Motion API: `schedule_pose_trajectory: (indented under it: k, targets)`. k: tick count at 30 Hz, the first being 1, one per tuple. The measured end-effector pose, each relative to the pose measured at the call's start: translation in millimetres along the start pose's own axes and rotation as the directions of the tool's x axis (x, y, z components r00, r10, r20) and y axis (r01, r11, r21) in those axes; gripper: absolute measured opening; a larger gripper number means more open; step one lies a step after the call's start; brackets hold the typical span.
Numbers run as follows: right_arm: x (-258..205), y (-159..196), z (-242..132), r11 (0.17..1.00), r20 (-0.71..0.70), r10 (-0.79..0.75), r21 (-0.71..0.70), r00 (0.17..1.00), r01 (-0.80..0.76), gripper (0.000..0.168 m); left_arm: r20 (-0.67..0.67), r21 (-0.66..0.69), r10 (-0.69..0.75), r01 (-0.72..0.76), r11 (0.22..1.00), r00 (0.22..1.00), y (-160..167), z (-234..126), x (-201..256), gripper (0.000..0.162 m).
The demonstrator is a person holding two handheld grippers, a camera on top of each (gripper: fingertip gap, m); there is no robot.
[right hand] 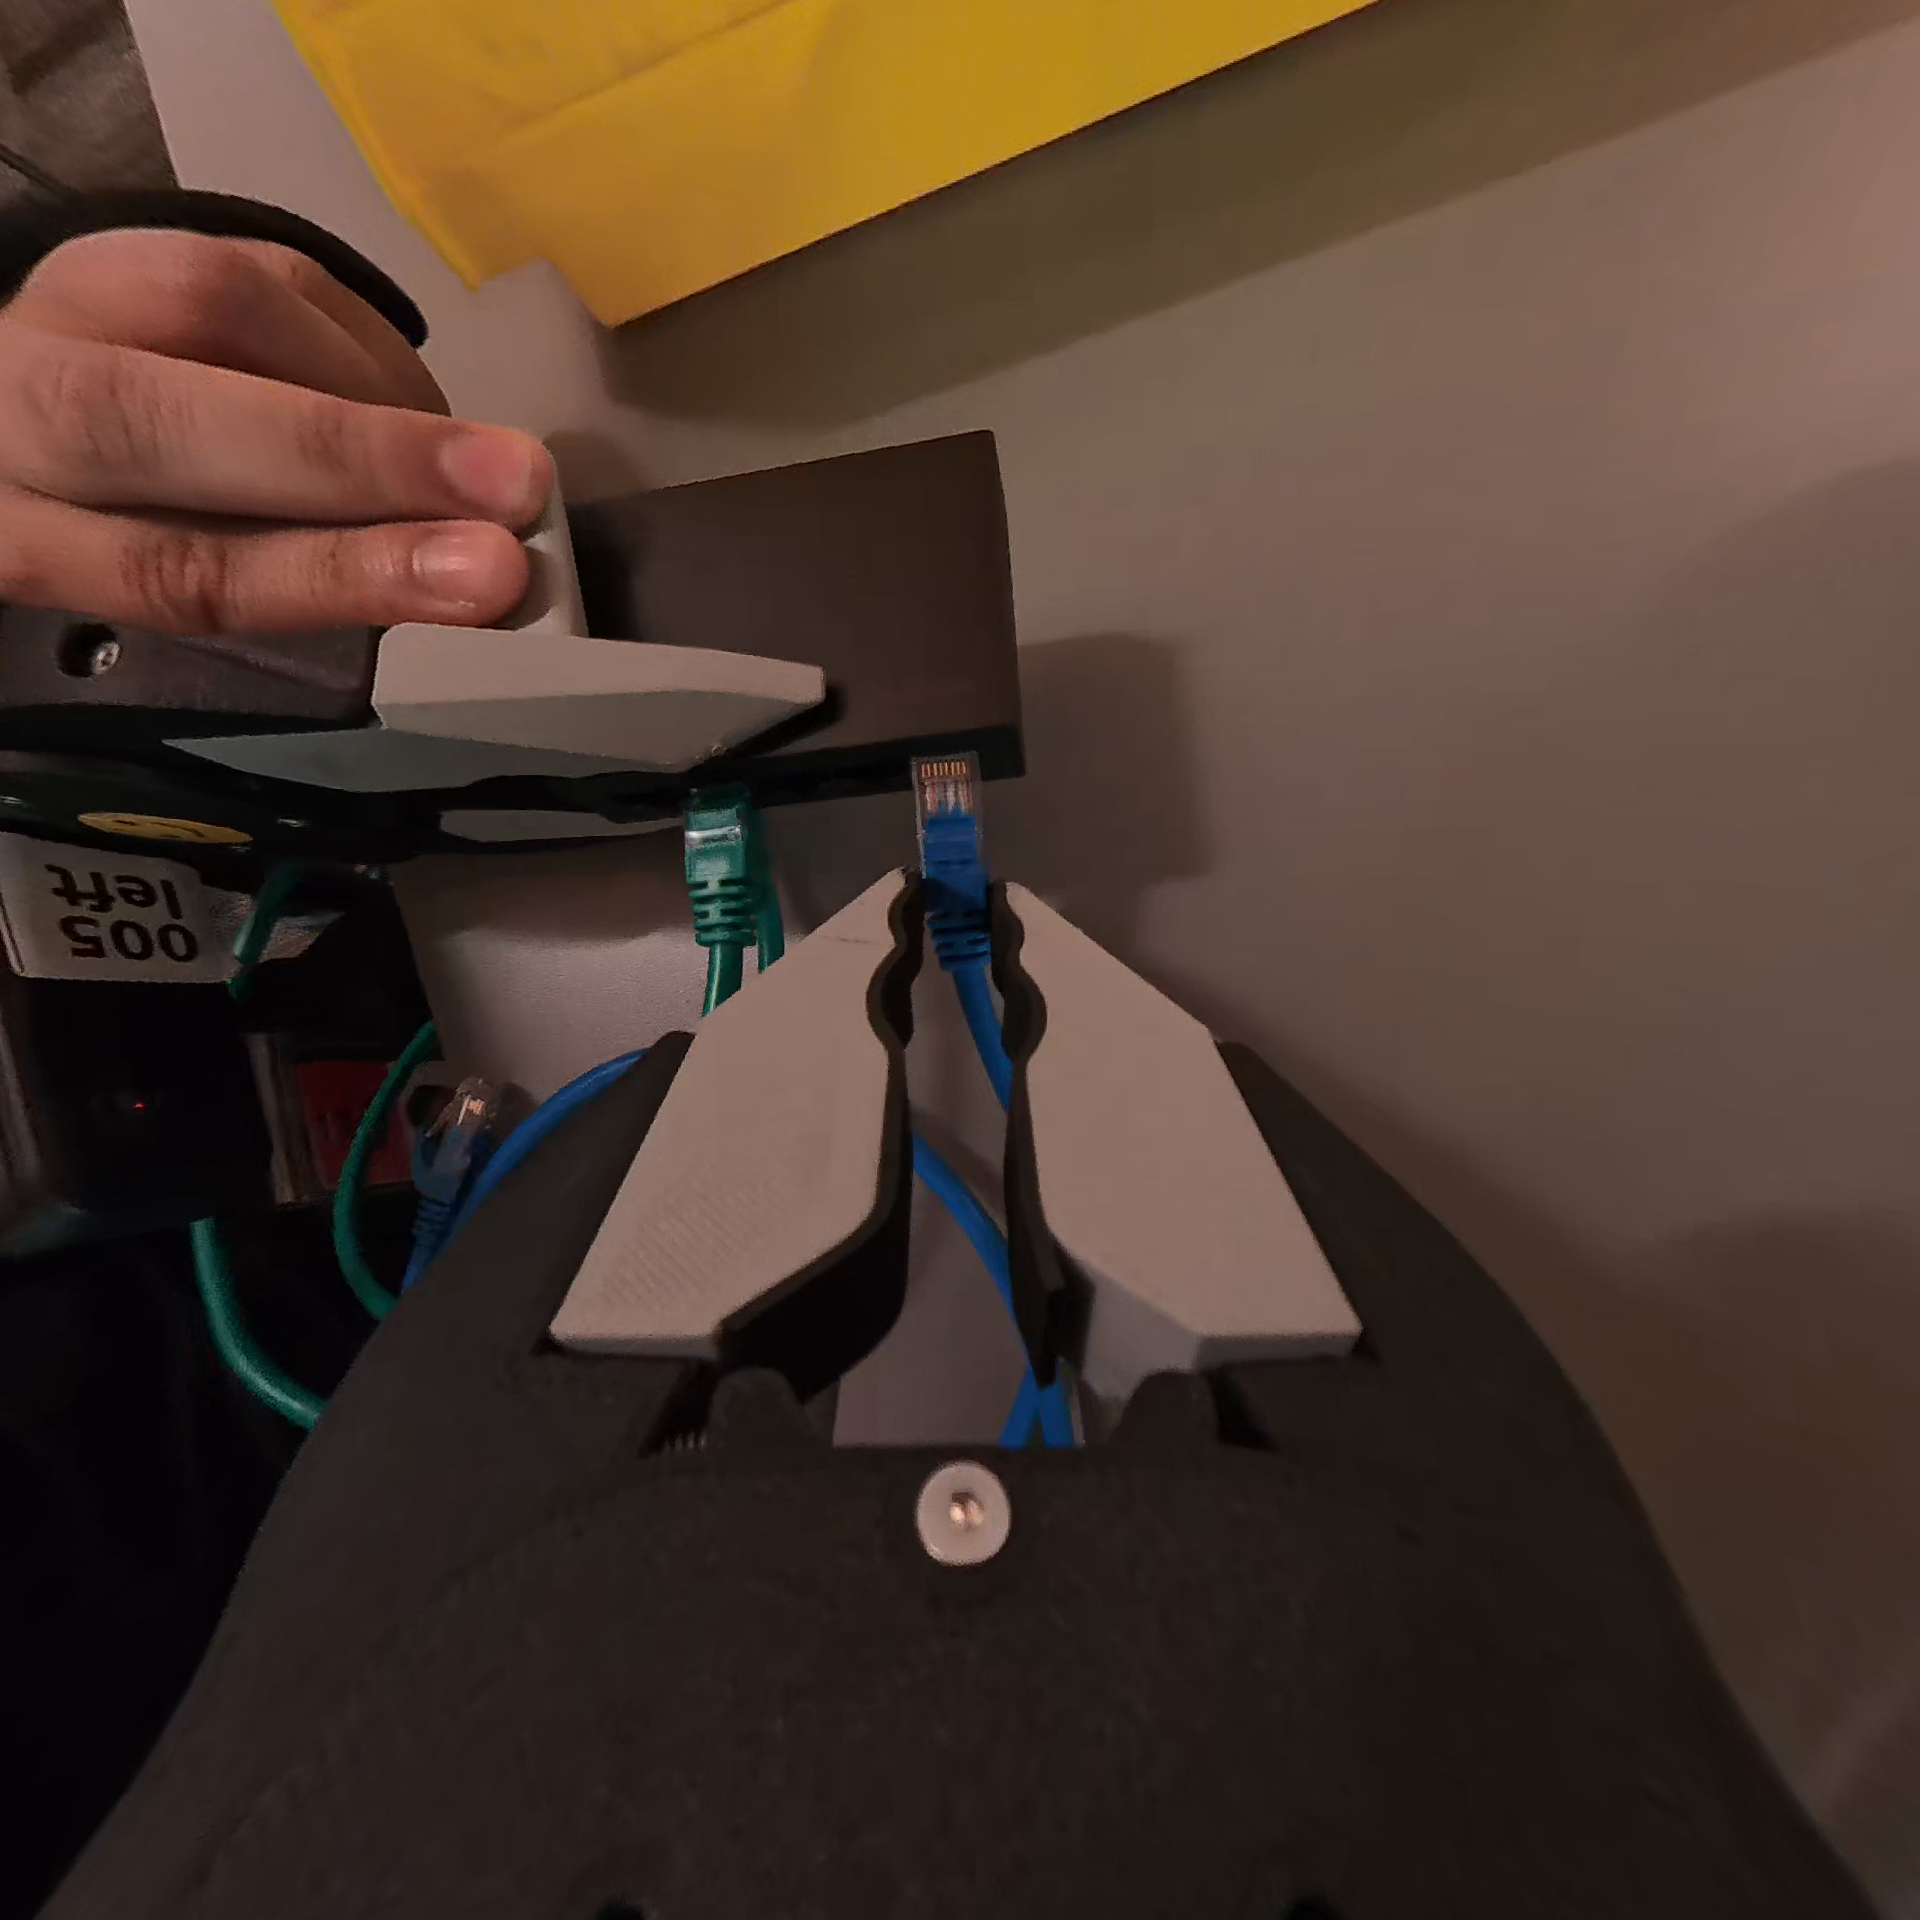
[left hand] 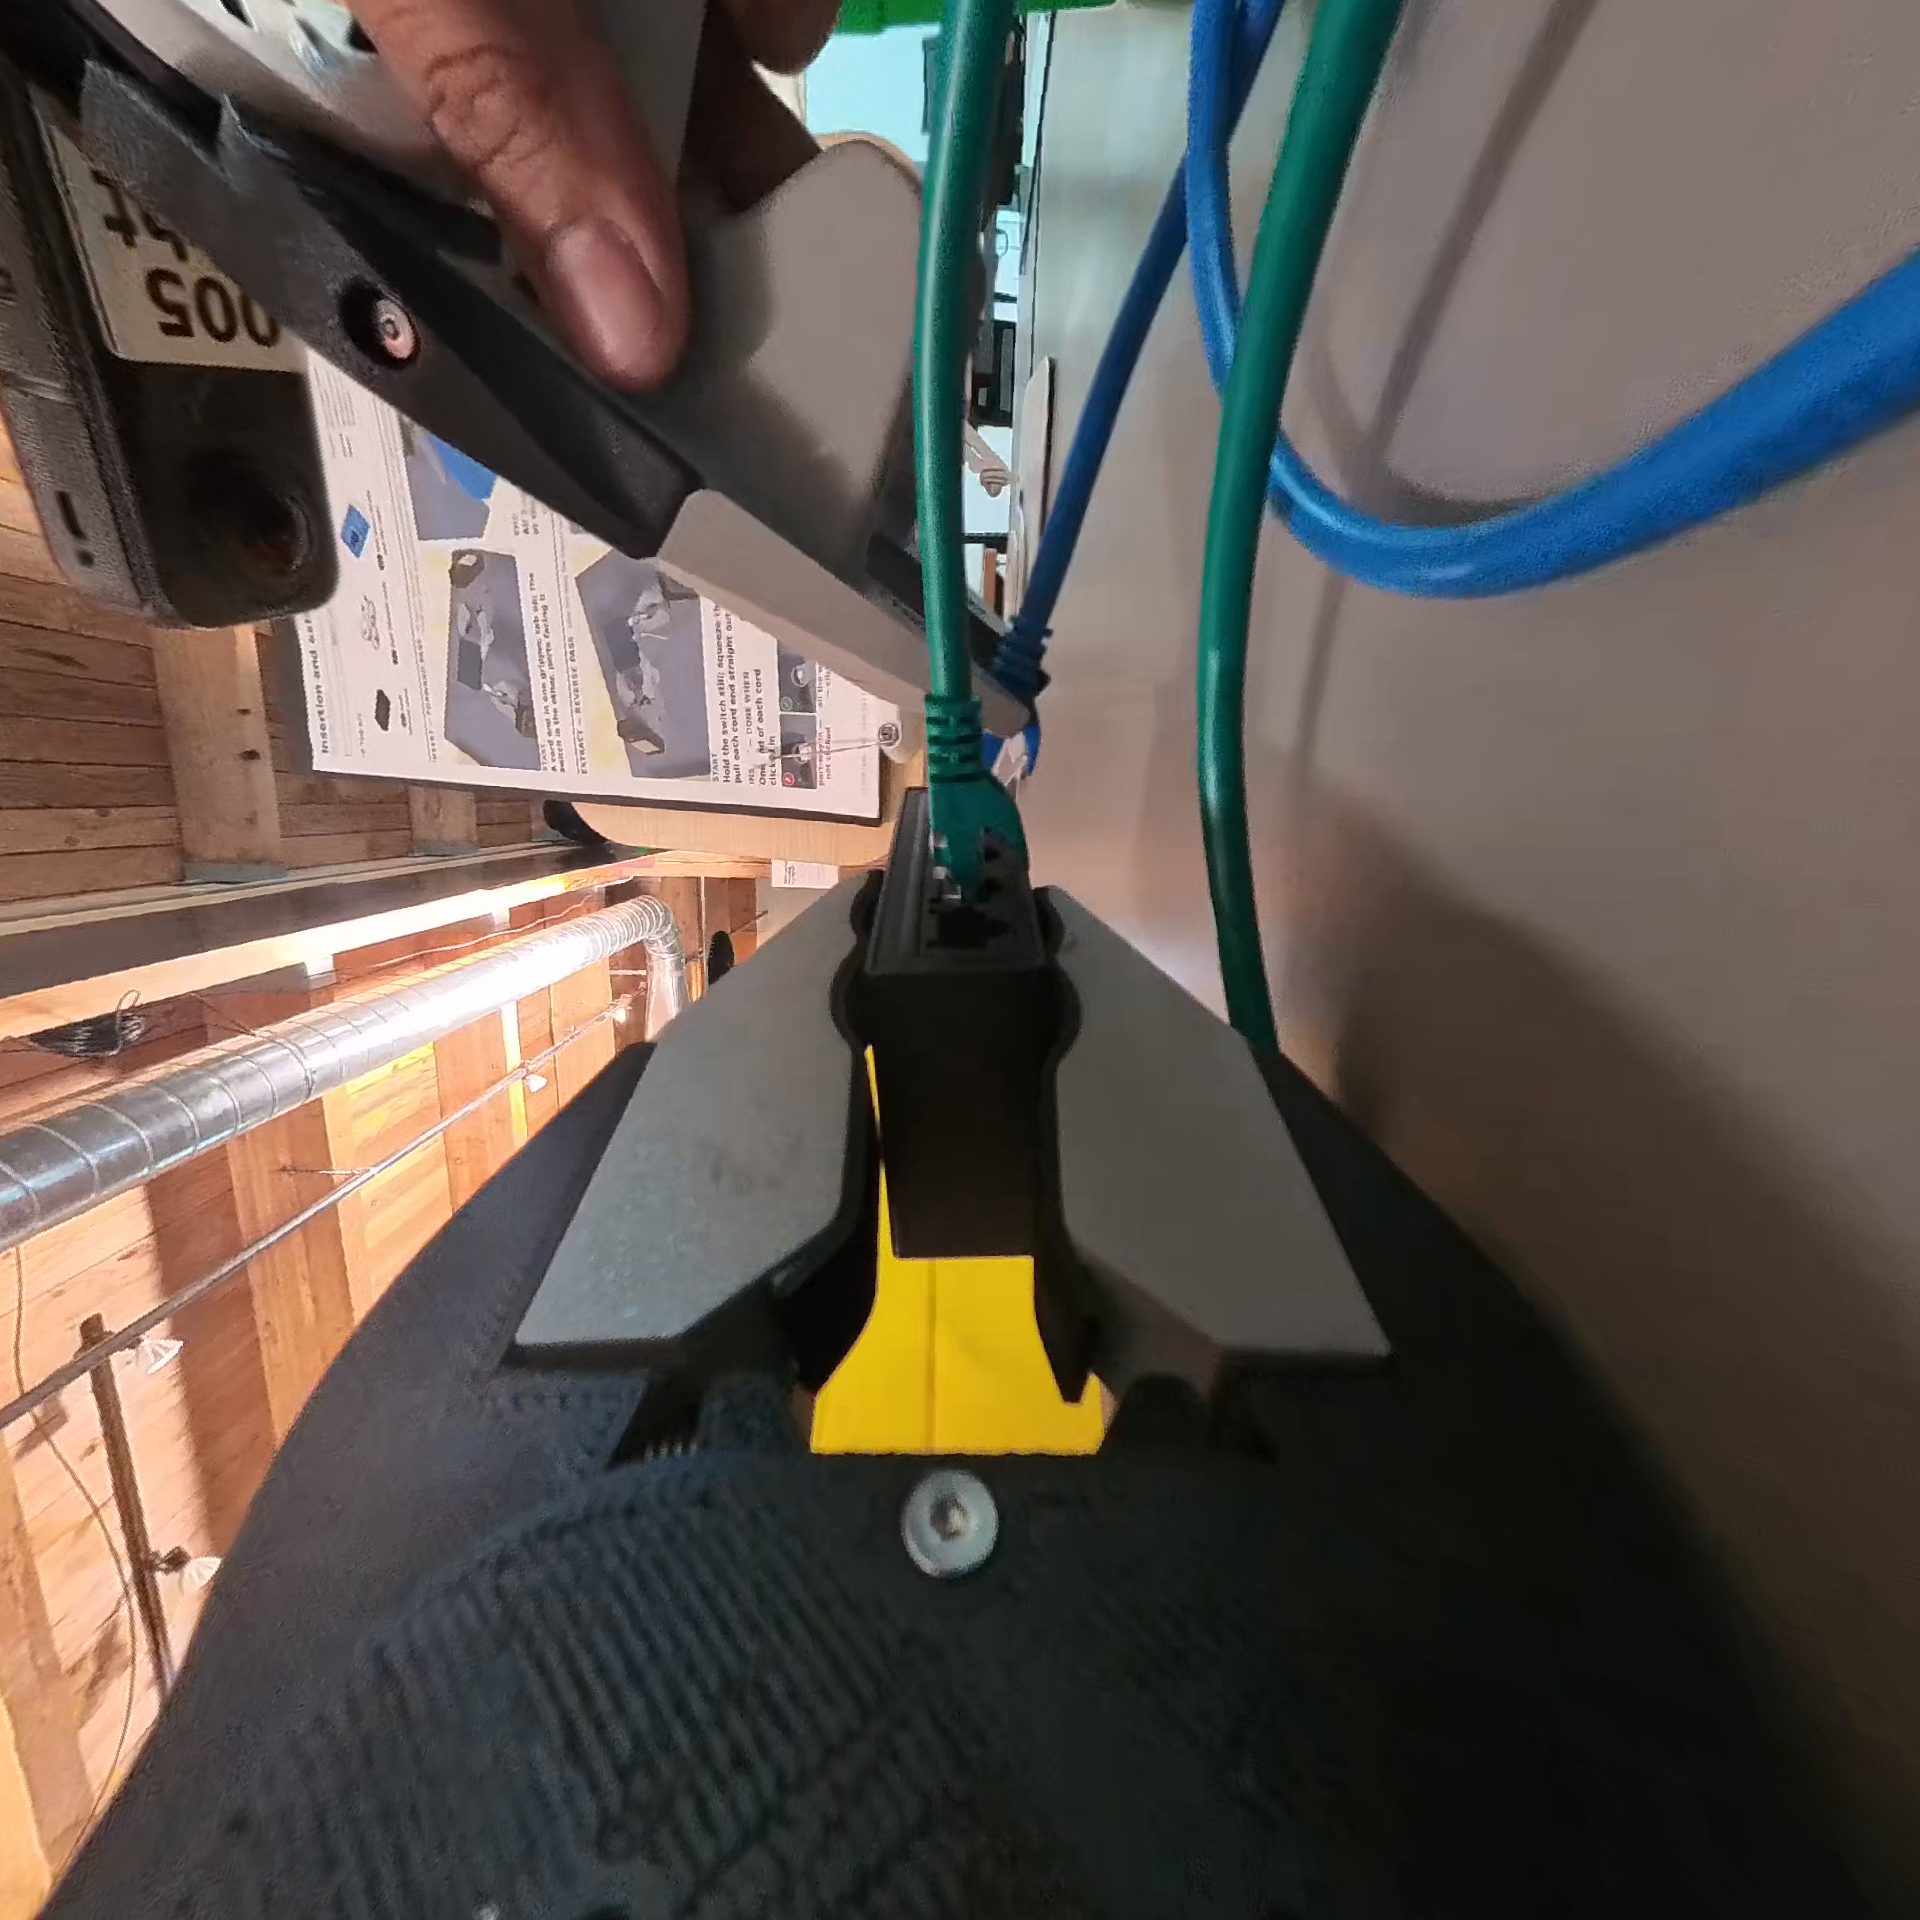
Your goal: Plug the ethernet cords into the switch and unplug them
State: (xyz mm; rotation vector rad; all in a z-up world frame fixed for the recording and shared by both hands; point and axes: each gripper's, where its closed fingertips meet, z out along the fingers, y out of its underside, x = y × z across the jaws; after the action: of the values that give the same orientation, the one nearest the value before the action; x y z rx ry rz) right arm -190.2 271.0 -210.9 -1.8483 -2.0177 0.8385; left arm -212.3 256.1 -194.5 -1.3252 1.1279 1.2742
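My left gripper is shut on the black switch, which it holds by its sides. A green cord's plug sits in one of the switch's ports. My right gripper is shut on the boot of a blue cord's plug. The plug's clear tip is almost wholly visible at the port face near the end of the switch, beside the green plug. The left gripper and a hand hold the switch from the left. The blue plug shows just behind the green one.
The blue cord's other plug hangs loose at lower left among green and blue loops. A yellow sheet lies on the grey table. An instruction sheet and a metal duct are in the background. Only a small space, under 4 cm, lies between the two pairs of fingers.
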Motion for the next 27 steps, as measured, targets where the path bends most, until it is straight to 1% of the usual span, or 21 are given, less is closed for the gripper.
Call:
schedule_pose_trajectory:
  k: [1,8,11,14,17,21,27]
  targets:
    - [0,1,-1,1.000,0.013,0.005,-0.017,1.000,-0.004,0.009,-0.003,0.006,-0.005,0.005,1.000,1.000,-1,0,0,0.026]
    - [-5,15,-4,0.978,0.075,-0.020,-0.204,0.997,0.035,0.008,-0.060,0.100,-0.022,0.028,0.995,0.998,-15,-4,8,0.026]
    - [-8,19,-3,0.965,0.134,0.005,-0.260,0.991,0.031,0.008,-0.082,0.165,-0.010,0.023,0.986,0.997,-27,-10,11,0.026]
    - [-9,18,-1,0.962,0.181,0.039,-0.271,0.983,0.012,0.009,-0.107,0.189,-0.036,0.056,0.980,0.994,-30,-11,12,0.026]
    - [-9,20,-2,0.962,0.232,0.056,-0.272,0.971,0.010,0.009,-0.153,0.203,-0.113,0.144,0.968,0.982,-30,-11,13,0.026]
    - [-8,23,3,0.973,0.290,0.068,-0.231,0.954,0.001,0.009,-0.174,0.188,-0.161,0.193,0.963,0.971,-28,-9,13,0.026]
    - [-6,22,2,0.986,0.343,0.108,-0.159,0.933,-0.055,0.008,-0.173,0.115,-0.224,0.245,0.963,0.959,-16,0,16,0.026]
